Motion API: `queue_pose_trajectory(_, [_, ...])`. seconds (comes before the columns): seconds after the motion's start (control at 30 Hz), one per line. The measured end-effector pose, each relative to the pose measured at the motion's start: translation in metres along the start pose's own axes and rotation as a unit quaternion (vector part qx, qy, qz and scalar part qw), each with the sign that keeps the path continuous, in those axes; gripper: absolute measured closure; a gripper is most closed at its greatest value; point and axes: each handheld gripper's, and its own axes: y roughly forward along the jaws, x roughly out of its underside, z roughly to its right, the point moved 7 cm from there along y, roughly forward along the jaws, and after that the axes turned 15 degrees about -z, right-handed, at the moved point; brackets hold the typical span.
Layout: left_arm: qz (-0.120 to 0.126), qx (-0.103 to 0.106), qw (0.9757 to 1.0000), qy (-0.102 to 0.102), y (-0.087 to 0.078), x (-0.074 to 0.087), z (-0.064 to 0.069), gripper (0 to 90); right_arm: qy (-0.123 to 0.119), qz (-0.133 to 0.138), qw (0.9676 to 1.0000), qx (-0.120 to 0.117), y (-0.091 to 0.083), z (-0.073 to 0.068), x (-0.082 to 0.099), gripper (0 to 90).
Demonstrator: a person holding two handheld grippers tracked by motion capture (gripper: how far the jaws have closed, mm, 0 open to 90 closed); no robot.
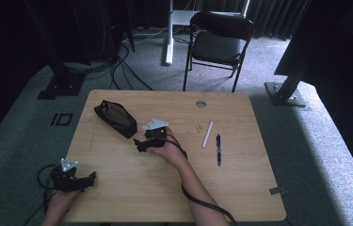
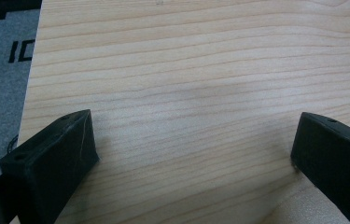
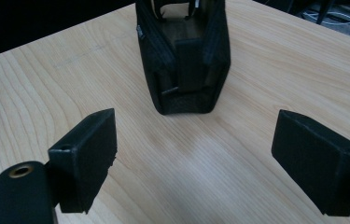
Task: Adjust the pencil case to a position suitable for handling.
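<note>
A black pencil case [image 1: 116, 118] lies open on the wooden table [image 1: 117, 188], left of centre toward the back. My right gripper [image 1: 140, 143] rests just in front of it, jaws open and pointing at the case [image 3: 183, 60], a short gap away, nothing between them. My left gripper [image 1: 92, 178] sits at the table's near left corner, open over bare wood [image 2: 191, 130]. A white stick [image 1: 207, 134], a blue pen [image 1: 218, 149] and a small tan eraser [image 1: 200, 127] lie to the right of centre.
A round metal grommet [image 1: 201, 104] is set in the table near the back edge. A black folding chair [image 1: 217, 42] stands behind the table. Cables run over the grey carpet at the back left. A black frame post [image 1: 291, 70] stands at the right.
</note>
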Motion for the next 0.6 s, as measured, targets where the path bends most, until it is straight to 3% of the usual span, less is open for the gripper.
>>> queue_pose_trajectory(0.4, [0.001, 0.001, 1.0, 0.003, 0.0, 0.0, 0.0, 0.4, -0.001, 0.002, 1.0, 0.0, 0.016, -0.004, -0.014, 19.3])
queue_pose_trajectory(0.6, [0.001, 0.001, 1.0, 0.002, 0.0, 0.0, 0.0, 0.3, -0.012, 0.001, 0.9998, 0.014, 0.022, -0.004, -0.02, 30.6])
